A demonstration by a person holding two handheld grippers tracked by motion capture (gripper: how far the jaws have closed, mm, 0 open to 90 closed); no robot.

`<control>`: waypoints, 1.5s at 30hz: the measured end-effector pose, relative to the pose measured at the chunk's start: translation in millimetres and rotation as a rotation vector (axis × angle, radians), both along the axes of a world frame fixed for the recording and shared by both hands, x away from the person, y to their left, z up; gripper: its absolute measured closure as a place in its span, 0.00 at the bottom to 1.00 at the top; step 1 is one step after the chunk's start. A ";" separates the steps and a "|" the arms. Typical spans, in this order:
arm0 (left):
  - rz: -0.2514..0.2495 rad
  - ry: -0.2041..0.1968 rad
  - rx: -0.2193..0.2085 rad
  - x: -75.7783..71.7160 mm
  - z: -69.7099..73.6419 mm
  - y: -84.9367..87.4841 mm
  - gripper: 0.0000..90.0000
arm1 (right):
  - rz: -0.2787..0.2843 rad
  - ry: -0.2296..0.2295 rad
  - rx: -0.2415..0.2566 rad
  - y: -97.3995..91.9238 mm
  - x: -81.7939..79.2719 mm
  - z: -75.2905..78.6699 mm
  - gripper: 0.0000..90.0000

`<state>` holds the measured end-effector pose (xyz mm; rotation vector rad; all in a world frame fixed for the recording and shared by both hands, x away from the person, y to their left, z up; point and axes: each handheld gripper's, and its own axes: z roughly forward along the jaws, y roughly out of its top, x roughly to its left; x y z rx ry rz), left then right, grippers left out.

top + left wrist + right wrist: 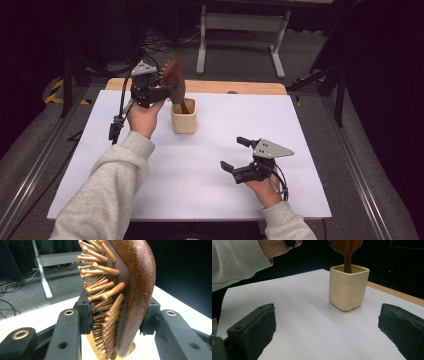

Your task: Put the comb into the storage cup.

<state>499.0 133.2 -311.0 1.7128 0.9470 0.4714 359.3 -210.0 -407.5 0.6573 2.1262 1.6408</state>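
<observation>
At about 11 o'clock on the white table, the left gripper pinches the head of a wooden hairbrush, handle down inside the cream cup. It looks like either seating or lifting the brush; which, I cannot tell. Next calls for a straight vertical move to keep the cup steady. At 4 o'clock, the right gripper hovers with jaws spread, holding nothing.

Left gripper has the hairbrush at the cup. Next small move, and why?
Probably open the left gripper and let go. The wooden hairbrush already stands handle-down in the cream cup, with the jaws clamped across its head. The right gripper sits open on the white table, clear of the cup. Whether the handle touches the cup's bottom can't be told, so release gently.
</observation>
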 end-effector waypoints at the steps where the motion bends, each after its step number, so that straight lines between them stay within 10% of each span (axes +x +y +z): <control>1: -0.002 0.008 0.000 0.3 -0.9 -0.7 0.62 | 0.000 -0.002 -0.001 0.1 0.0 -0.1 0.02; 34: -0.027 0.120 0.008 13.2 -19.2 -0.9 0.58 | 0.014 0.003 -0.001 1.1 -0.3 -0.6 0.03; 45: 0.043 0.074 0.095 11.4 -19.3 14.0 0.22 | 0.013 0.002 0.005 0.4 -0.5 -0.1 0.03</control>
